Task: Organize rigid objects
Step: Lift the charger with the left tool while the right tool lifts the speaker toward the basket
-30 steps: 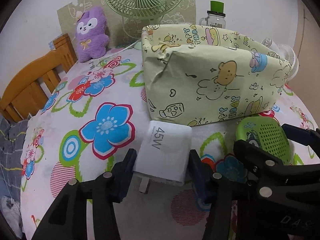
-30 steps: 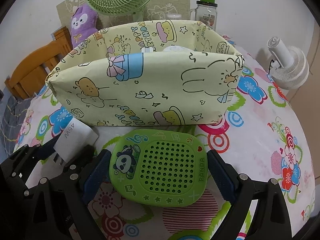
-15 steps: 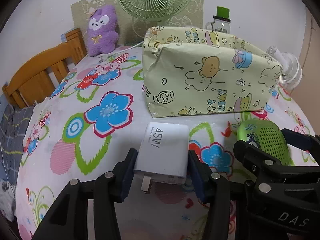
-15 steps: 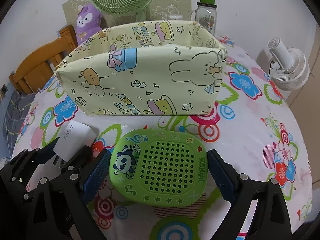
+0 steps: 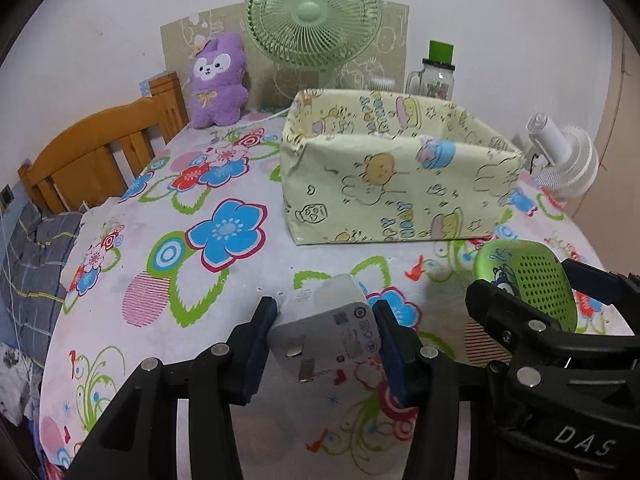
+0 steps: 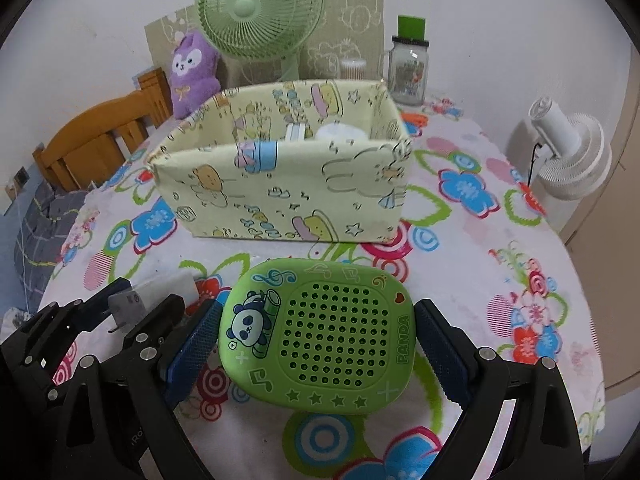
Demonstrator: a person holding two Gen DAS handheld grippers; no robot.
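Observation:
My left gripper is shut on a white 45W charger, tilted so its prong face points toward the camera, held above the floral tablecloth. My right gripper is shut on a green panda speaker, also lifted. Each gripper shows in the other view: the speaker at right, the charger at lower left. A pale yellow cartoon-print fabric box stands open beyond both, with some white items inside.
A green desk fan, a purple plush, and a glass jar with green lid stand at the back. A white fan sits at the right table edge. A wooden chair is at left.
Both grippers have risen and pulled back from the box with their objects. The charger has tipped up so its prongs face the camera.

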